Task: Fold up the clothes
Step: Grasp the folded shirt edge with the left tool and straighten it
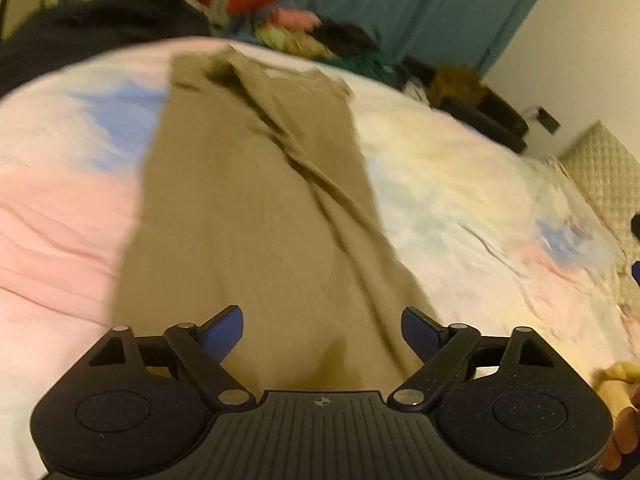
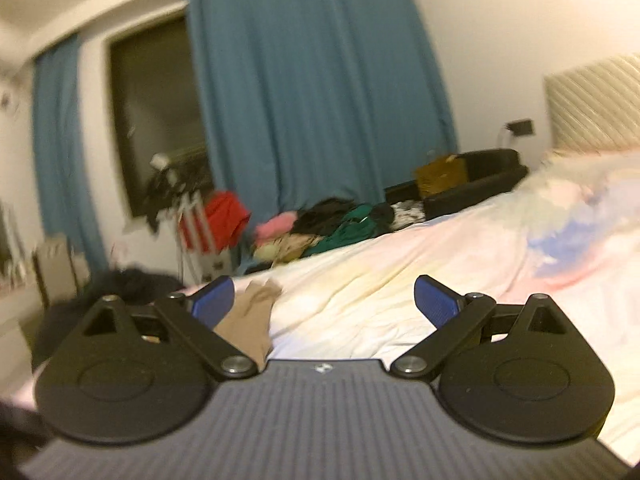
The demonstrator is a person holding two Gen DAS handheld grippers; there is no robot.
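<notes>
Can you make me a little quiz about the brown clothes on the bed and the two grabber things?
1. True or false: the left hand-held gripper is clamped on the brown garment.
2. What does the brown garment lie on? A) a wooden floor B) the pastel bedspread C) a chair
3. Fill in: beyond the far edge of the bed sits a heap of ____ in front of the blue curtain.

Key
1. False: its jaws stand wide apart above the cloth. The right hand-held gripper is open too.
2. B
3. clothes
</notes>
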